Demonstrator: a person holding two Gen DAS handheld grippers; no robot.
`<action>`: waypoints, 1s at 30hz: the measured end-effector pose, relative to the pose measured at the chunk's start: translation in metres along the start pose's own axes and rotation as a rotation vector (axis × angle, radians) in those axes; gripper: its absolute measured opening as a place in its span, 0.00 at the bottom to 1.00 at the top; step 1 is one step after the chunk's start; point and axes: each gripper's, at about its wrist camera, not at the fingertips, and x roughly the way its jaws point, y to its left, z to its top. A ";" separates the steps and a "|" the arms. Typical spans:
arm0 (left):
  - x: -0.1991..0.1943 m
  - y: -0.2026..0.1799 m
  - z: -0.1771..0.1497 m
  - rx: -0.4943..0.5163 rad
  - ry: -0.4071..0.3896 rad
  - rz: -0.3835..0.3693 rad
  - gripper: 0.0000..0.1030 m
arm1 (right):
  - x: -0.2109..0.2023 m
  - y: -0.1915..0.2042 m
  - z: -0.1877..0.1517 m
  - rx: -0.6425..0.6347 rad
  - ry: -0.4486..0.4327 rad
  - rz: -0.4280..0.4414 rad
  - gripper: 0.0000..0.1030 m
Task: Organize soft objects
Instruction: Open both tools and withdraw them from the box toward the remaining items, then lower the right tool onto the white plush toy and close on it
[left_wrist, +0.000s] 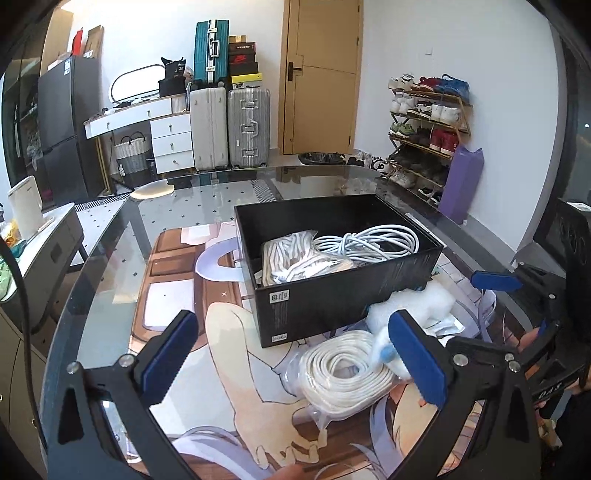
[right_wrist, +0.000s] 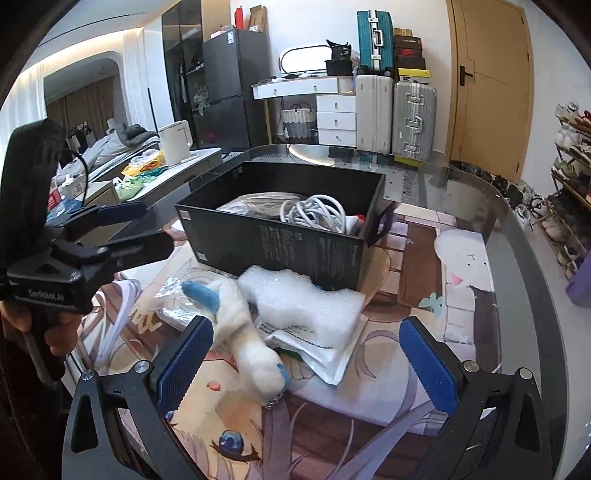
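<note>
A black box (left_wrist: 325, 299) (right_wrist: 295, 243) stands on the glass table and holds a coiled white cable (left_wrist: 369, 242) (right_wrist: 314, 212) and bagged white items (left_wrist: 295, 260). In front of it lie a bagged coil of white cord (left_wrist: 343, 373), a piece of white foam (right_wrist: 306, 299) (left_wrist: 417, 306), a white plush toy with blue tips (right_wrist: 240, 325) and a silver pouch (right_wrist: 321, 349). My left gripper (left_wrist: 295, 354) is open above the cord coil. My right gripper (right_wrist: 306, 363) is open over the plush toy and pouch. The left gripper (right_wrist: 122, 229) also shows in the right wrist view.
A printed cartoon mat (left_wrist: 177, 280) lies under the glass. Suitcases (left_wrist: 247, 125), white drawers (left_wrist: 171, 142), a wooden door (left_wrist: 321, 74) and a shoe rack (left_wrist: 428, 129) stand behind the table. A side counter with a white kettle (right_wrist: 175, 142) is to the left.
</note>
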 end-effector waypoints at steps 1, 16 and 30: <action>0.000 0.000 0.000 -0.001 0.004 -0.004 1.00 | 0.001 -0.001 -0.001 0.004 0.003 0.000 1.00; 0.009 0.000 -0.005 0.004 0.060 0.020 1.00 | 0.006 -0.009 -0.001 0.031 0.009 -0.007 0.99; 0.006 0.002 -0.003 0.006 0.057 0.016 1.00 | 0.010 -0.004 -0.001 0.030 0.016 0.020 1.00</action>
